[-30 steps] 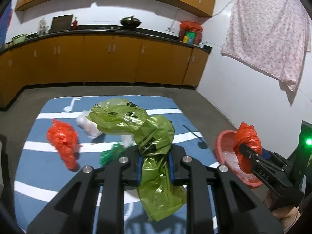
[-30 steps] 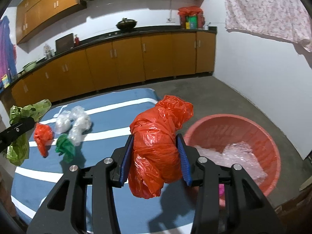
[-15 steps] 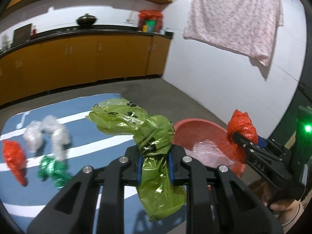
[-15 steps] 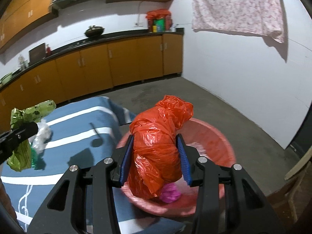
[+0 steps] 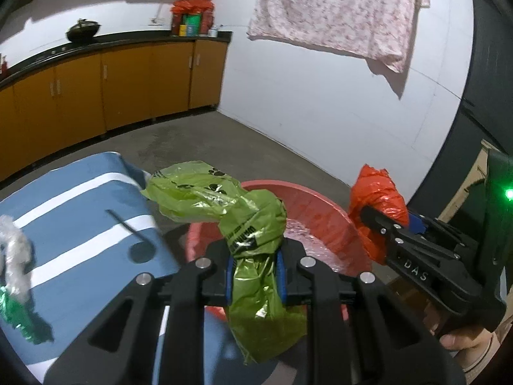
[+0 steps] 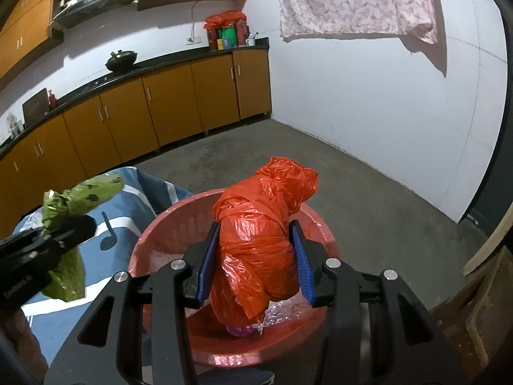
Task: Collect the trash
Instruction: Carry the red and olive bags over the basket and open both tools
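1. We hold a crumpled lime-green plastic bag with black paw prints in our left gripper; its blue-padded fingers are narrowed tight around the bag's middle, and the bag spills out above and below them.
2. We hold a crumpled orange-red plastic bag in our right gripper; its blue-padded fingers clamp the bag from both sides.
3. Our landmark is a round pink-red plastic basin on the floor. The orange-red bag hangs directly above its inside, clear of the rim.
4. From the left wrist camera, the green bag sits over the basin's near-left part, and the orange-red bag shows at the basin's right side, gripped by the right gripper.
5. Inside the basin we see crumpled clear plastic wrap and a small magenta scrap, both under the orange-red bag.
6. Left of the basin, touching its rim, lies a blue mat with white stripes and music notes.
7. On the mat, well apart from the basin at its far left, lie a clear plastic wad and a dark green crumpled piece.
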Action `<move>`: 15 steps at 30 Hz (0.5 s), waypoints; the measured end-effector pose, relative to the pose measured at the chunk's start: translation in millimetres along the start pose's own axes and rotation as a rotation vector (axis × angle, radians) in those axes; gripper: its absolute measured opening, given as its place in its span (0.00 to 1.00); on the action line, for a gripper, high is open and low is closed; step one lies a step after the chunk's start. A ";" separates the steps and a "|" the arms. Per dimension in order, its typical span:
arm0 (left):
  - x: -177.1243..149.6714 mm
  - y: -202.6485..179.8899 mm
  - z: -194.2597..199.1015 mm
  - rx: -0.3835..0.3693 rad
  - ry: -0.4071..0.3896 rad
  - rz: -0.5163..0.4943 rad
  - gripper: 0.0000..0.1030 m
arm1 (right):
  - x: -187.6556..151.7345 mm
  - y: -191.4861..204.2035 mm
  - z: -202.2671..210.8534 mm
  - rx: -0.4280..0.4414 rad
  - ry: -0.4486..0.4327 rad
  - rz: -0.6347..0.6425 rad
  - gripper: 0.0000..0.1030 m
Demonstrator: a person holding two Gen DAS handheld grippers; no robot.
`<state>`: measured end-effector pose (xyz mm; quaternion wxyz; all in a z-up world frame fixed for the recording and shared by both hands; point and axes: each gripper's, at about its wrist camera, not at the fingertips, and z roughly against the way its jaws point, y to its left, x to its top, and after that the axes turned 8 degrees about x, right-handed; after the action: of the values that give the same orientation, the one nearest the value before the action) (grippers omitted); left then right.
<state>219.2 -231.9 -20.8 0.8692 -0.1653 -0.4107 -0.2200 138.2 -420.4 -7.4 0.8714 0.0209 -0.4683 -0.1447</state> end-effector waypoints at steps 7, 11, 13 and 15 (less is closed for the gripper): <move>0.1 -15.9 -27.1 -0.047 0.041 -0.016 0.22 | 10.4 -6.0 -4.2 0.032 -0.021 -0.021 0.43; -1.3 -14.1 -32.4 -0.044 0.048 -0.003 0.48 | 14.5 -8.0 -3.0 0.068 -0.040 -0.046 0.55; -2.7 -11.8 -33.1 -0.037 0.046 0.005 0.53 | 14.1 -8.7 -2.1 0.066 -0.050 -0.052 0.62; -5.8 -4.3 -33.9 -0.021 0.053 0.016 0.57 | 11.5 -9.6 -1.4 0.056 -0.052 -0.053 0.65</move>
<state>235.5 -250.1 -45.5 0.8798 -0.1719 -0.3838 -0.2216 143.0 -432.8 -0.6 0.8538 0.0540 -0.4941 -0.1550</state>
